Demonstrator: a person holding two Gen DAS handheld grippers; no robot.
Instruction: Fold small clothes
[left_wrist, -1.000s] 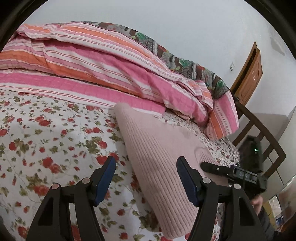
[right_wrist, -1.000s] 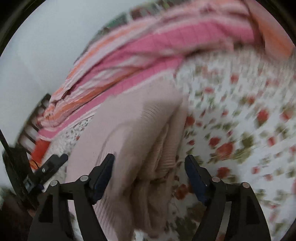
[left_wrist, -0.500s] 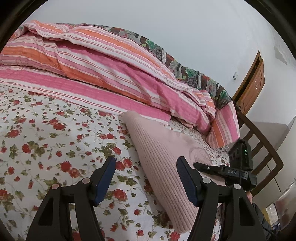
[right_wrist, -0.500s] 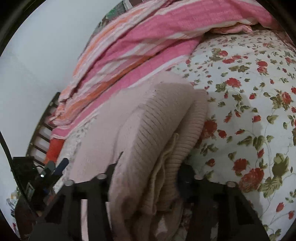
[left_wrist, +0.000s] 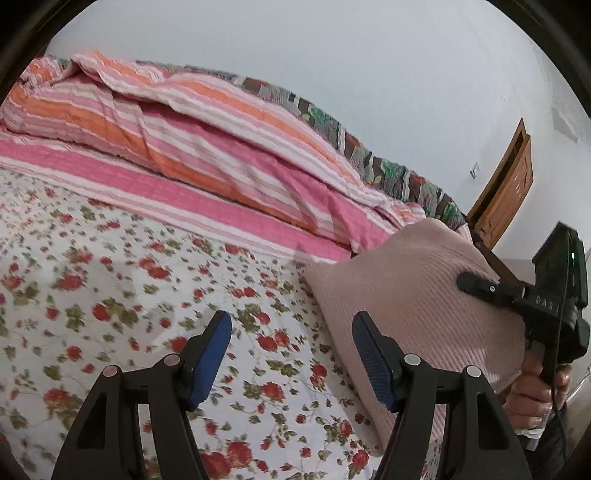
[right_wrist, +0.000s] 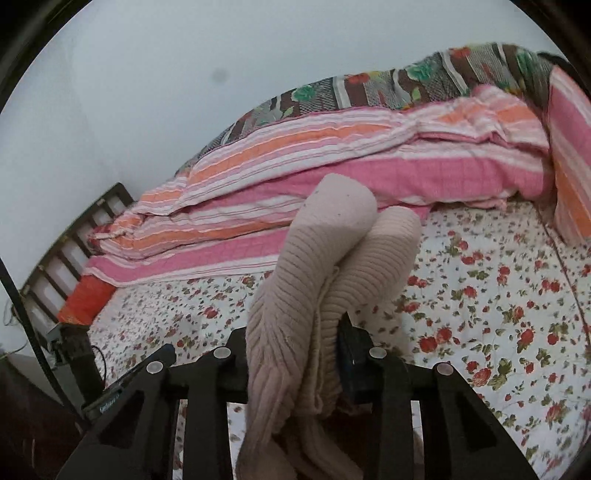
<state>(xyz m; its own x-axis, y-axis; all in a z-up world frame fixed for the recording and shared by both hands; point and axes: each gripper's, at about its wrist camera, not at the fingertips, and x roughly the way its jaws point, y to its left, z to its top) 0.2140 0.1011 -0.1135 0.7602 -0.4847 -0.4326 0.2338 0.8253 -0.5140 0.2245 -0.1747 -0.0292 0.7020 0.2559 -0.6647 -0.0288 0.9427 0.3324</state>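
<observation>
A folded pale pink ribbed knit garment is lifted off the floral bedsheet at the right of the left wrist view. My right gripper is shut on the garment, which stands up thick between its jaws and hides most of the fingers. The right gripper also shows in the left wrist view, clamped on the garment's right side. My left gripper is open and empty, held above the sheet just left of the garment.
A pink and orange striped quilt is piled along the far side of the bed, with a dark patterned blanket behind it. A wooden bed frame and a wooden door stand at the edges.
My right gripper closed on the folded garment and lifted it off the bed. The garment moved right and up in the left wrist view. My left gripper stayed open.
</observation>
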